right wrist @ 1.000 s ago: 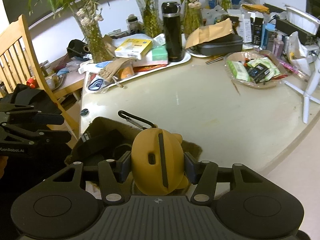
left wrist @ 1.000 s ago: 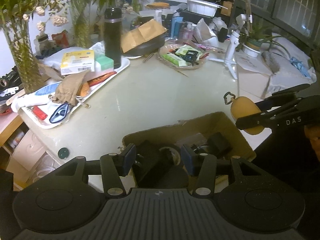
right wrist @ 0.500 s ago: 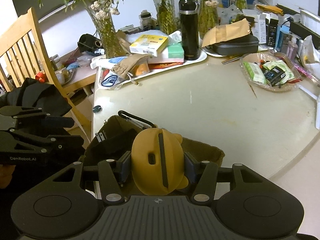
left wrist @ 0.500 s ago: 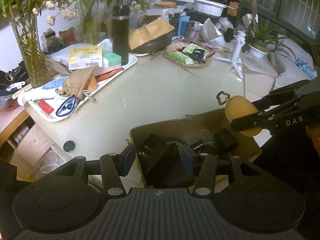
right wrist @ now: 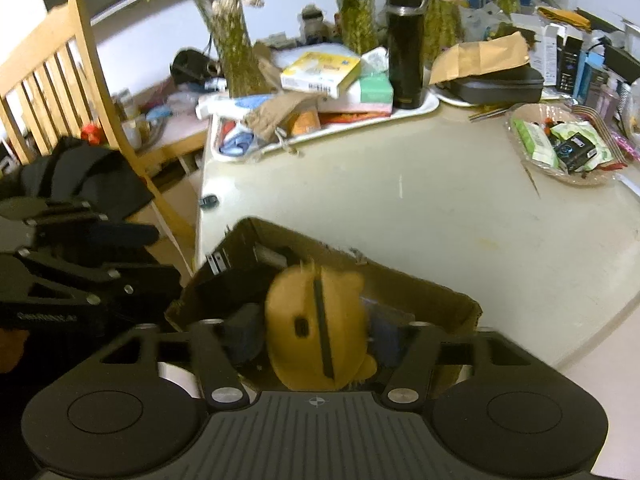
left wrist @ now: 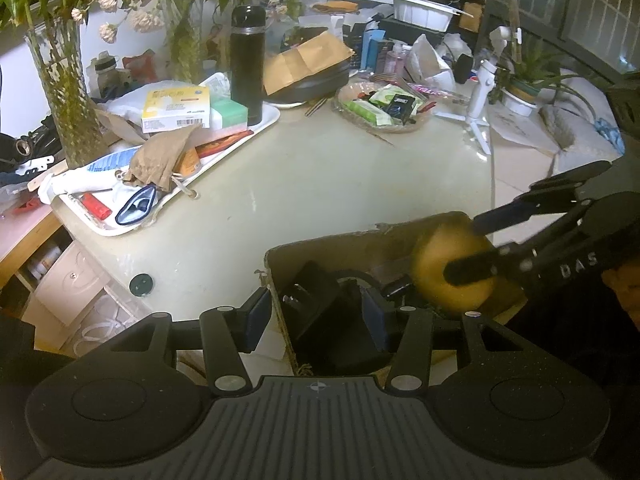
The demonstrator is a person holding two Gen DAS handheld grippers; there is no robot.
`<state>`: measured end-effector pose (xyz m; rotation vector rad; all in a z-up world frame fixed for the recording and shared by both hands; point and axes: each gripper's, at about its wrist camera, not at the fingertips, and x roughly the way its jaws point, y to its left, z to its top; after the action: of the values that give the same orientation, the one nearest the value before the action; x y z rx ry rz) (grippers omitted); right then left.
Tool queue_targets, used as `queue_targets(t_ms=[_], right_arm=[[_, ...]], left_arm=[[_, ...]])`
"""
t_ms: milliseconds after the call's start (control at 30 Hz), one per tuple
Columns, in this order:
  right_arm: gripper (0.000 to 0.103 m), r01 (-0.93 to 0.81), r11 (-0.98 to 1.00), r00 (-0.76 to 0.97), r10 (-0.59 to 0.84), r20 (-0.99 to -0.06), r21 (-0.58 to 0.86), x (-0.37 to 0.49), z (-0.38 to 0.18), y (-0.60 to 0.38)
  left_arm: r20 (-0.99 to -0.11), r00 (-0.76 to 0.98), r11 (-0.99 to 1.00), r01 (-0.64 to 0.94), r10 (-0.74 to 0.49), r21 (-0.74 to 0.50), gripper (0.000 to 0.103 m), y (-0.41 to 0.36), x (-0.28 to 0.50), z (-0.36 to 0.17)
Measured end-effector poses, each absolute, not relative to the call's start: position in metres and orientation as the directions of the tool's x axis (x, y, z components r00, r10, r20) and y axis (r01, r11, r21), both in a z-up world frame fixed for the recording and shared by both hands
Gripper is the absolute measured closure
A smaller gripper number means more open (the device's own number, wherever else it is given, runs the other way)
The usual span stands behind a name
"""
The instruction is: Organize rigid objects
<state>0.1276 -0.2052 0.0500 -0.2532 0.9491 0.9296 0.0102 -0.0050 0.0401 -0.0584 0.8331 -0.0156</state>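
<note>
A brown cardboard box (left wrist: pixel 360 240) stands at the table's near edge; it also shows in the right wrist view (right wrist: pixel 420 292). It holds black objects (left wrist: pixel 316 300). My right gripper (right wrist: pixel 316 332) is shut on a yellow rounded case (right wrist: pixel 316 328) and holds it down inside the box. In the left wrist view the case (left wrist: pixel 448 276) is at the box's right end. My left gripper (left wrist: pixel 316 316) is open and straddles the box's left wall, holding nothing.
A white tray (left wrist: pixel 264 120) with boxes, a paper bag and a black flask (left wrist: pixel 247 64) sits at the back left. A bowl of packets (left wrist: pixel 380 108) is behind the box. A wooden chair (right wrist: pixel 60 92) stands left of the table. A small dark disc (left wrist: pixel 141 285) lies near the table corner.
My right gripper has lowered the yellow case from above the box down into it. The left gripper has shifted left, now astride the box's left wall.
</note>
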Motion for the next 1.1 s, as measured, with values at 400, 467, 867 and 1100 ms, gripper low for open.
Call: queue_targets(t_ms=[400,467,867,1100], right_arm=[[0.000,-0.744,0.652,0.306,0.524,-0.795,0.144,0.129,0.046,-0.222],[0.000,-0.735,0.665,0.321,0.514,-0.796,0.133,0.129,0.046,-0.225],[0.000,-0.638,0.765,0.477,0.481,-0.736,0.087,0.121,0.055,-0.254],[0.000,-0.609,0.789,0.515,0.469,-0.718,0.079,0.110,0.054,-0.262]], left_arm=[[-0.743,0.668,0.999,-0.019,-0.023,-0.047,0.053,-0.006,0.012,0.040],[-0.743,0.669,0.999,-0.019,-0.019,-0.042,0.052,-0.006,0.013,0.041],[-0.700,0.713,0.999,-0.052,0.043,0.008,0.026,-0.013,0.013,0.052],[-0.658,0.746,0.994,-0.099,0.104,0.045,0.004,-0.018,0.010,0.055]])
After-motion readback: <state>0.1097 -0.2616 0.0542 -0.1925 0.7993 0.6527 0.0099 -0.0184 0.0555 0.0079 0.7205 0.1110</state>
